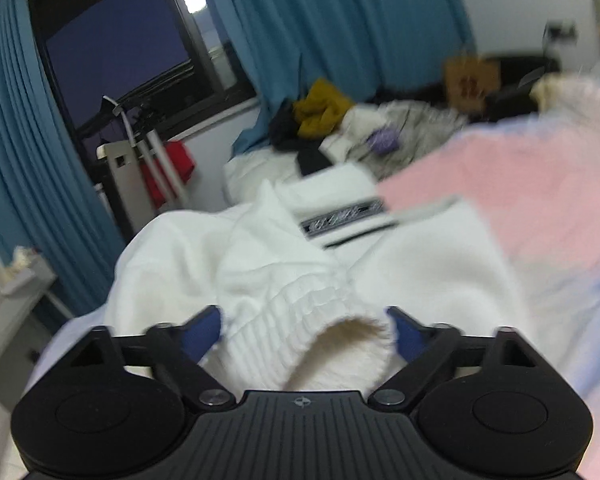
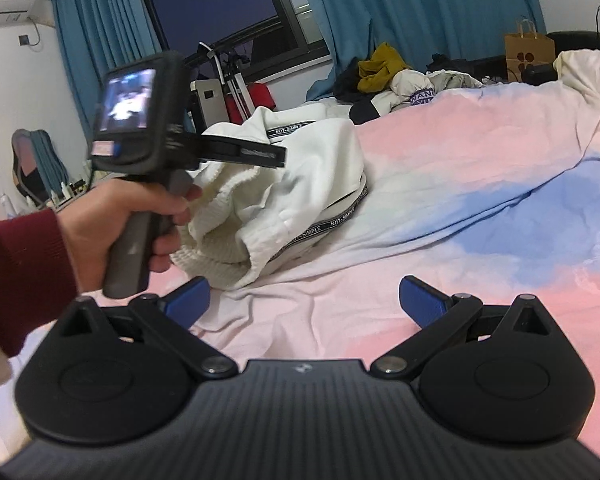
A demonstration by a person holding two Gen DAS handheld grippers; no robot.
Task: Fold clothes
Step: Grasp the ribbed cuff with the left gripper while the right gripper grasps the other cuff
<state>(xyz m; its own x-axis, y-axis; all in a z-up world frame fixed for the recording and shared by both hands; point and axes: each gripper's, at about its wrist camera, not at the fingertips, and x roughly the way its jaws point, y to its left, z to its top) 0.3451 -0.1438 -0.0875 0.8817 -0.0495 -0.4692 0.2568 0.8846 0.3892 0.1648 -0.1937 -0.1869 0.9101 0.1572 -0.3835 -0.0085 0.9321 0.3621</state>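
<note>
The left gripper [image 1: 305, 330] has its blue-padded fingers [image 1: 204, 330] spread fairly wide, one on either side of a ribbed knit cuff [image 1: 312, 336]; the cuff sits between them, but the pads do not look pressed onto it, so I judge it not yet gripped. The right gripper [image 2: 304, 304] hangs above bare bedding with its fingers [image 2: 190, 300] wide apart and nothing between them. The cuff is thick, ridged and elastic, gaping to show a fuzzy cream lining, and it ends a sleeve of the white sweatshirt [image 2: 300, 160], which lies in a crumpled heap near the edge of the bed [image 2: 440, 184], close to the person's left hand [image 2: 112, 224] in a dark red sleeve. The cloth looks like soft, heavy fleece, bunched into rounded folds, with black tape printed in white lettering along some of its edges. Folding seems barely begun: the garment is neither spread flat nor squared, the sleeves are tangled, and everything from laying it out to the final folds looks undone. The bed cover is smooth, thin cotton in pink, white and blue patches, lightly wrinkled. Farther back sits a pile of other clothes [image 2: 384, 68], among them a mustard garment, in front of the teal curtains [image 2: 400, 4] and a brown paper bag [image 2: 529, 54].
</note>
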